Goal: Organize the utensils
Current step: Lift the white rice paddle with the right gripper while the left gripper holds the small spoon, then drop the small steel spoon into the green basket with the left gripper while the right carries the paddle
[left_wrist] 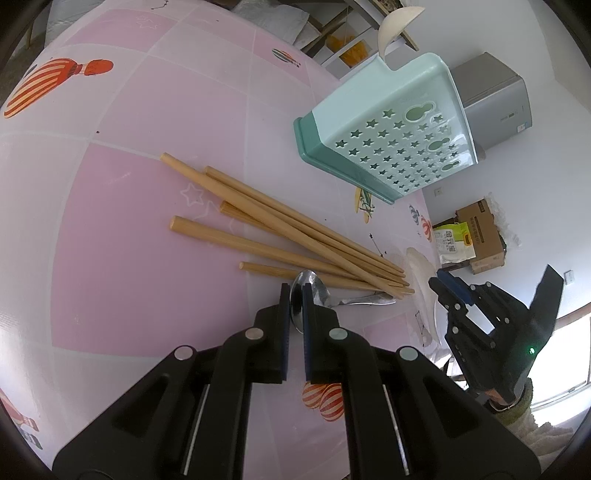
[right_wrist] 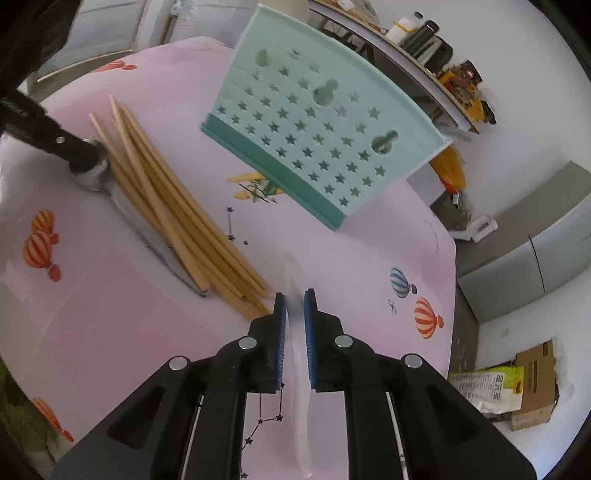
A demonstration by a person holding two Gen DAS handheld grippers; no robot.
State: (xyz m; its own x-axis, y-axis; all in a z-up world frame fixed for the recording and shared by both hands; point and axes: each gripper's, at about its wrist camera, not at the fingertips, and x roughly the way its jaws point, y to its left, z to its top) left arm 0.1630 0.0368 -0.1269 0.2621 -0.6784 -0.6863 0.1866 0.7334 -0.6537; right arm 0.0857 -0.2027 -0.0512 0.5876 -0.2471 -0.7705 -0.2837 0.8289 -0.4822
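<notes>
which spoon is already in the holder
The white spoon poking out of the teal holder. The metal spoon lies on the table between the left gripper's jaws; another white spoon lies between the right gripper's.
</notes>
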